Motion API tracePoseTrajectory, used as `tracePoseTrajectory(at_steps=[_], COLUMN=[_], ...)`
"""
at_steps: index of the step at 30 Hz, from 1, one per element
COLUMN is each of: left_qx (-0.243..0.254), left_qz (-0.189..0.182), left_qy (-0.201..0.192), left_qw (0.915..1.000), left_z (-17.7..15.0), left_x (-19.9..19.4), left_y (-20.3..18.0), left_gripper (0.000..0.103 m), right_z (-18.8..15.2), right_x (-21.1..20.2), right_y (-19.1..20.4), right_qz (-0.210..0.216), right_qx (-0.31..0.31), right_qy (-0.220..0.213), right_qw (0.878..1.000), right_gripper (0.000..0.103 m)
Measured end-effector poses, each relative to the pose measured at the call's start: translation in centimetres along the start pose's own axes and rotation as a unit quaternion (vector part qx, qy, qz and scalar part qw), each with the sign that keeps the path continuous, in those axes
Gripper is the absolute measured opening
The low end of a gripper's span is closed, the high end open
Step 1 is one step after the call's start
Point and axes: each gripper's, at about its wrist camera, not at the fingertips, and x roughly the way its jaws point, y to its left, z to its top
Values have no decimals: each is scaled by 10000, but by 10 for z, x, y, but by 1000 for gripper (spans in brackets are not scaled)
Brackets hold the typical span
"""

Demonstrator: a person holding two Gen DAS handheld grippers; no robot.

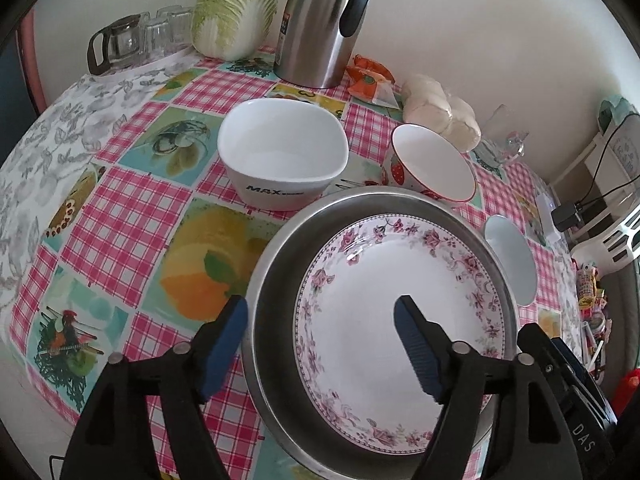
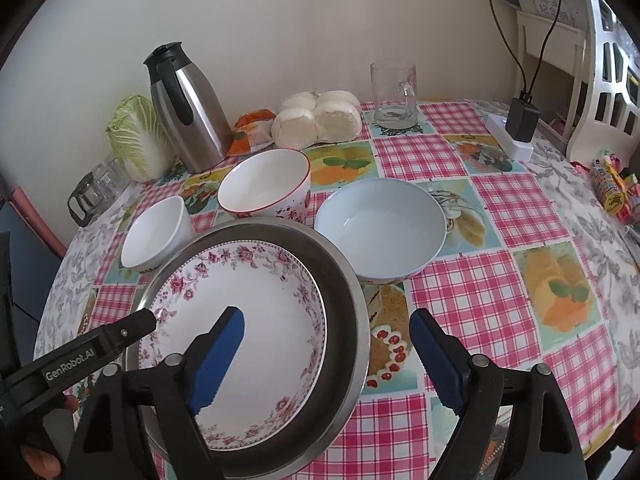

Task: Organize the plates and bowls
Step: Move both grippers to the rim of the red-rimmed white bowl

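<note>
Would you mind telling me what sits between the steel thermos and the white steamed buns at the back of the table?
An orange snack packet lies between the thermos and the buns, clearest in the right wrist view.

L wrist: close, from left; R wrist: close, from right; both share floral plate (image 1: 400,312) (image 2: 240,320)

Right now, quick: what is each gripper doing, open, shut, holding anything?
Left gripper: open, holding nothing, its fingers either side of the metal pan's left rim.
Right gripper: open, holding nothing, its fingers either side of the pan's right rim.
</note>
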Motion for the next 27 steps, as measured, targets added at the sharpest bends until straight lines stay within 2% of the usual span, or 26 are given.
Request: tracePoseTrajectory(at_steps=[2,4,5,16,19,23,27], left_qx=[38,79,95,250,186,124,-33], left_qz=[49,128,146,453,482,547,500], left_qy=[-82,-177,-205,-338,-405,-734,-747], left_qw=[9999,9997,9996,9981,9978,9957,9959], left_z=[-1,-2,-2,-2,4,15,32], left_x=[-1,-3,-3,0,-2,-8,-7], left_y=[-2,-4,-4,-3,0,5,16], left_gripper=[91,98,98,100,100,100,100], right_z=[-1,-1,-2,-7,-8,-3,5], right_x=[0,1,1,5,9,15,15], right_y=[-2,-4,-4,-12,-15,-17,-19], right_qz=[1,29,44,91,121,113,161], right_qx=[16,20,18,93,139,165,228], right_qy=[6,24,18,27,64,57,-120], right_qw=[10000,10000,10000,9999,9998,9998,9995], right_gripper=[88,99,103,103,103,103,103])
